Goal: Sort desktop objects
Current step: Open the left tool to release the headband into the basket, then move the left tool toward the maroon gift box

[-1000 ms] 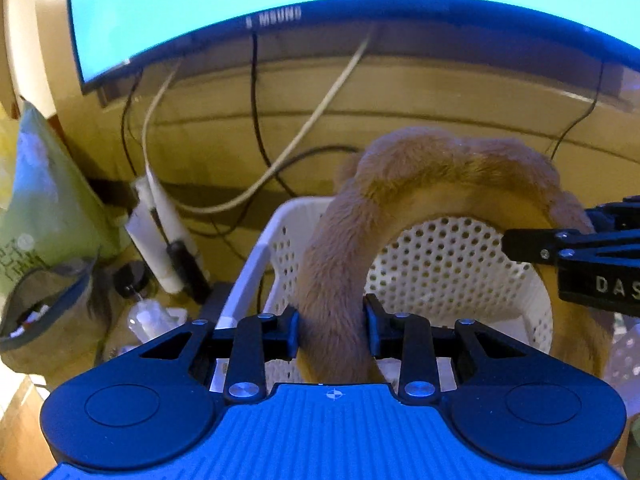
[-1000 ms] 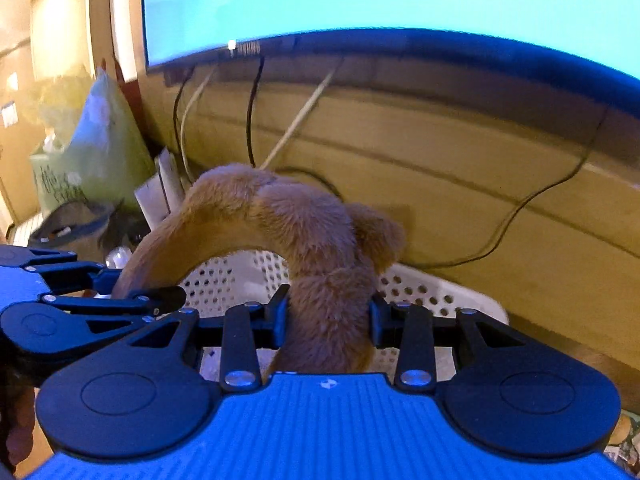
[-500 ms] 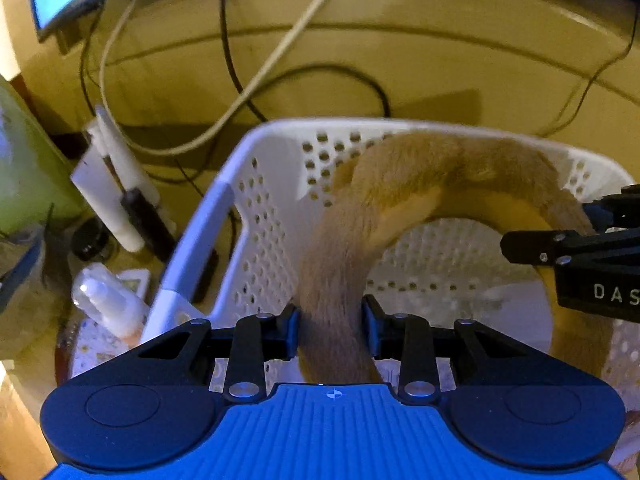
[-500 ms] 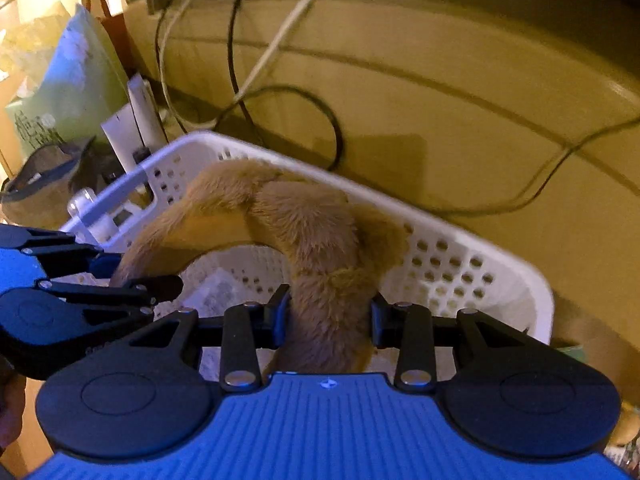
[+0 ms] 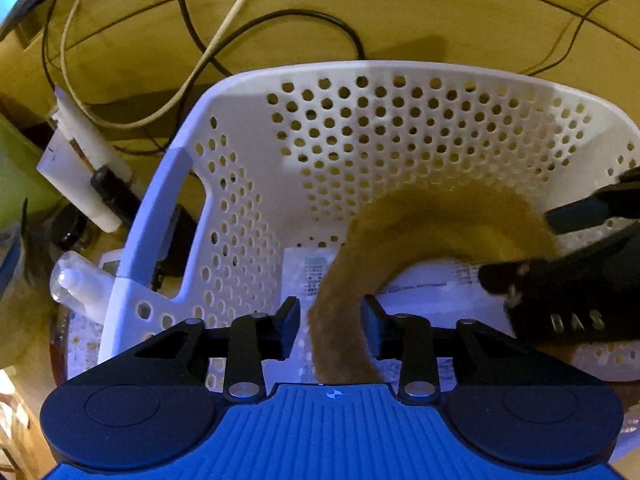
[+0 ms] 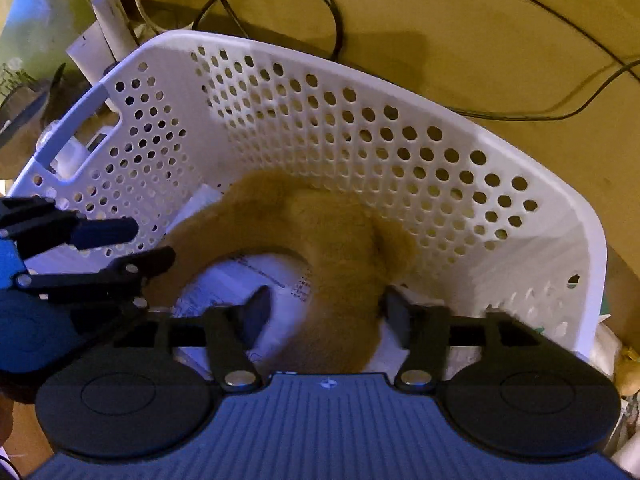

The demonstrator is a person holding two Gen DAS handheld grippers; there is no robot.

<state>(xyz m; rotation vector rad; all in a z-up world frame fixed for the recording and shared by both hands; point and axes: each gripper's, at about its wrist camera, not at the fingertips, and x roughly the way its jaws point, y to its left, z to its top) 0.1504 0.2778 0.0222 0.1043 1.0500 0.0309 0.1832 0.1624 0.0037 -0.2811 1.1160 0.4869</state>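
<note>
1. The step in hand looks like the release: both hand-held grippers are pointing steeply down into the white basket (image 5: 192, 184) and letting go of the plush band (image 5: 452, 216).
2. The left hand-held gripper (image 5: 331, 322) is opening. One end of the plush band is lying between its jaws, touching the right pad and standing clear of the left one, so the pinch is off.
3. The right hand-held gripper (image 6: 326, 312) is opening wider. The other end of the band (image 6: 320, 232) is sitting between its jaws with a clear gap on the left, and the right pad is just beside the fur.
4. The band is arching inside the basket, near its back wall, and resting over printed paper (image 6: 240, 280) on the basket floor.
5. The basket is standing on the counter (image 5: 440, 8), with cables (image 5: 224, 32) behind it and tubes (image 5: 76, 168) off its left edge.
6. Judged from here, the next move calls for lifting both grippers straight up with jaws wide, so the fur is not snagging on a pad and dragging the band back out.
7. After that, another loose object on the counter is likely waiting to be sorted.
</note>
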